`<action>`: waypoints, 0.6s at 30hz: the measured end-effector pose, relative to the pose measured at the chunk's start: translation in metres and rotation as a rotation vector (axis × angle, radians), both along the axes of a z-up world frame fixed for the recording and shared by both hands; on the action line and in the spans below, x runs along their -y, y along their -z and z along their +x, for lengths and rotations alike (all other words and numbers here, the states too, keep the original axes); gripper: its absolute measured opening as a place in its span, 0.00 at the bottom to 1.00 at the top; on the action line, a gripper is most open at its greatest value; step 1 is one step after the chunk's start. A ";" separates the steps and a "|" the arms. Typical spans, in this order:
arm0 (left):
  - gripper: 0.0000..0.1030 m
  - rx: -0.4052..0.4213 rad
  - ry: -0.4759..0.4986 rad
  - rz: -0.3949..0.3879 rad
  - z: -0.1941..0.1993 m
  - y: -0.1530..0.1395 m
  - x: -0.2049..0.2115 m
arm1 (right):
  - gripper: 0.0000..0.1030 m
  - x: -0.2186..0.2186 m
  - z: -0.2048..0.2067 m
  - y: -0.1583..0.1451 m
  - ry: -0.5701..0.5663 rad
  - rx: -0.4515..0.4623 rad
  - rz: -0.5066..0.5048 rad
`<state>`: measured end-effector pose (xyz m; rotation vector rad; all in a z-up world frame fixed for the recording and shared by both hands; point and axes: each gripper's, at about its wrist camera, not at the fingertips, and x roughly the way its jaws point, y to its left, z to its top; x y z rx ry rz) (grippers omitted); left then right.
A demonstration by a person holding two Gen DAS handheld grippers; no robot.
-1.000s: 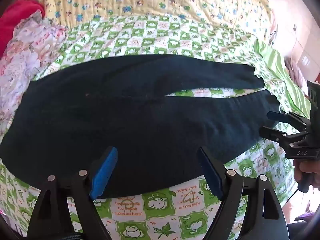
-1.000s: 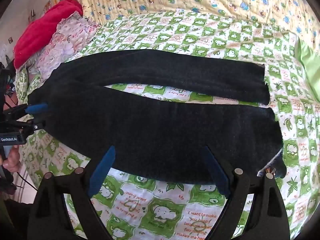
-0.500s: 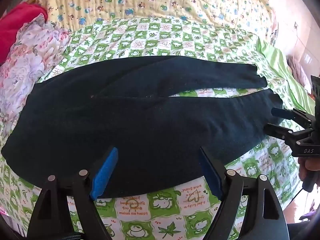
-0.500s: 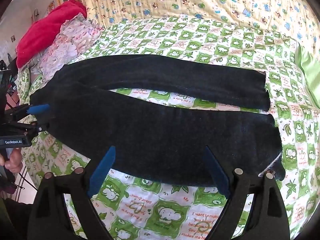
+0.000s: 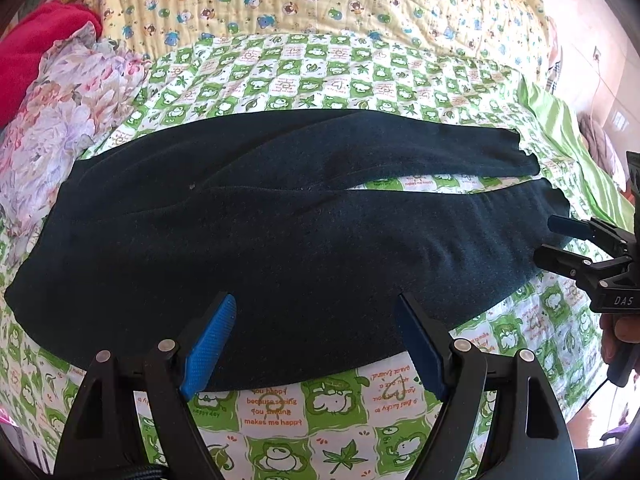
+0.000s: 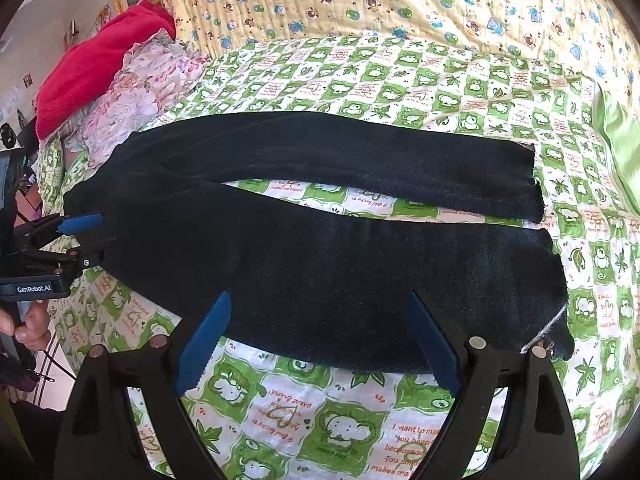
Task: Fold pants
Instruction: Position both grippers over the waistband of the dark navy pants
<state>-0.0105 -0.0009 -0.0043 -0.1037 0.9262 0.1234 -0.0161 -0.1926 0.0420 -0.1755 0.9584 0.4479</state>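
Left wrist: pants [image 5: 280,240] just beyond hand-held gripper [image 5: 316,316].

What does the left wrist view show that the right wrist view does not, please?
Only the left wrist view shows the right gripper, open at the pants' leg end. Only the right wrist view shows the left gripper, open at the waist end, and a pale thread at the near cuff. Both show the dark pants spread flat on the green checked sheet.

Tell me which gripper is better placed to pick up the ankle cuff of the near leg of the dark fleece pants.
Right. The right gripper sits open beside that near-leg cuff of the dark fleece pants, while the left gripper is open at the waistband end.
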 end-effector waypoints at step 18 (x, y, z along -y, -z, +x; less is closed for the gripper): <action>0.79 -0.001 0.008 0.003 0.000 0.000 0.000 | 0.87 -0.003 -0.002 0.002 -0.005 -0.008 0.004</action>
